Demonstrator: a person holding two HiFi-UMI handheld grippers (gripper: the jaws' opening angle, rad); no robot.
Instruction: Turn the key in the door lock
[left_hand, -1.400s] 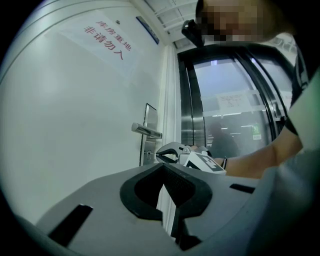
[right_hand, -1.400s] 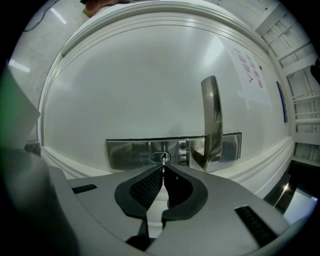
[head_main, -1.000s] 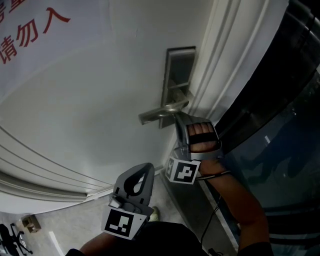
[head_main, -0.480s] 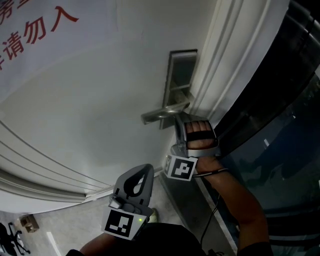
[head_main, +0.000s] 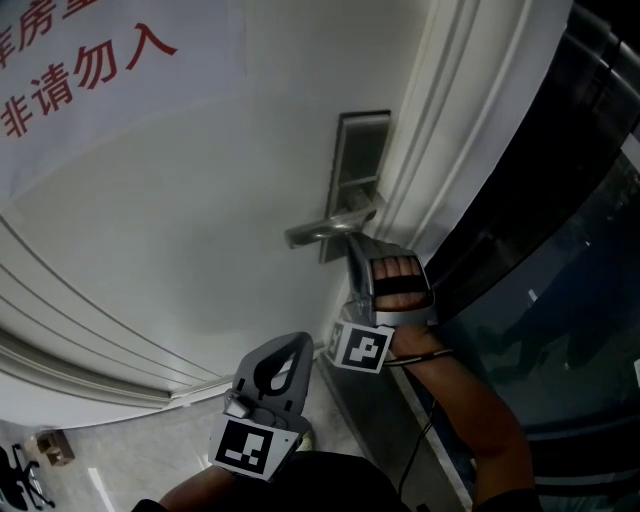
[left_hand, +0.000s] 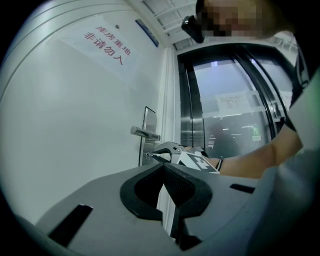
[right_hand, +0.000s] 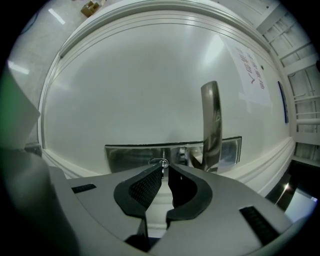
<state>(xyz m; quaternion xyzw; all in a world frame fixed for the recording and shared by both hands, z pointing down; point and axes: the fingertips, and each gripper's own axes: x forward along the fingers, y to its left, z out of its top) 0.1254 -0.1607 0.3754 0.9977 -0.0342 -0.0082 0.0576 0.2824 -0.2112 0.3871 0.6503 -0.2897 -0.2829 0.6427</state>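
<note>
Right gripper (right_hand: 164, 169) on key (right_hand: 159, 162), close under handle (right_hand: 211, 125)

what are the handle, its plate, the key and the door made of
Handle: looks like brushed metal, satin grey with soft highlights.
Plate: similar metal, glossier, showing reflections.
Key, pinched in the right gripper: thin bright sliver, probably metal.
Door: smooth white painted or coated face, faint sheen; core not visible.

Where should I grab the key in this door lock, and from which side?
Pinch the key by its protruding head, coming straight at the lock plate below the lever handle: only that end sticks out. The right gripper appears closed on it.
</note>
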